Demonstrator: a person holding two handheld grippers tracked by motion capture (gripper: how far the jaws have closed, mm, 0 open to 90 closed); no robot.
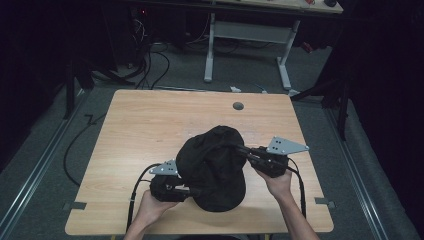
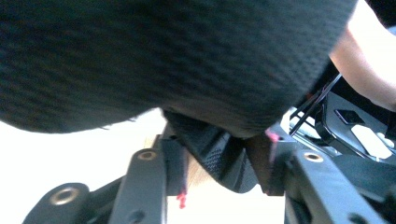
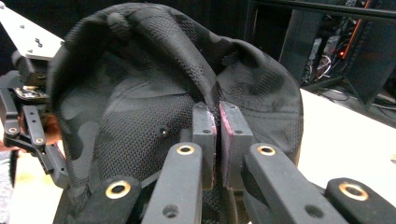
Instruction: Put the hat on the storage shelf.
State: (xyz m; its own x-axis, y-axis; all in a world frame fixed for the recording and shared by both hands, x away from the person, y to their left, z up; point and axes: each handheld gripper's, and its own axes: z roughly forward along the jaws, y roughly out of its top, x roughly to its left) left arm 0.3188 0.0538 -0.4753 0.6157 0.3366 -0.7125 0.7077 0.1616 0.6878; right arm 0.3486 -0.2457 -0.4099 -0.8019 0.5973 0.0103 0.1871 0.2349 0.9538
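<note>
A black mesh cap (image 1: 215, 170) is held up over the wooden table (image 1: 150, 120) between both grippers. My left gripper (image 1: 192, 191) sits at the cap's lower left and is shut on a thick fold of its edge (image 2: 219, 163). My right gripper (image 1: 245, 150) comes in from the right, its jaws pressed almost together on a thin fold of the cap's fabric (image 3: 216, 126). The cap's crown (image 3: 140, 93) bulges up beyond the right jaws. In the right gripper view the left gripper (image 3: 28, 121) shows at the far left.
A round grommet hole (image 1: 238, 106) lies near the table's far edge. Behind the table stand a white desk frame (image 1: 247, 35) and cables (image 1: 150, 65) on the grey floor. A hand (image 2: 369, 60) holds the right gripper.
</note>
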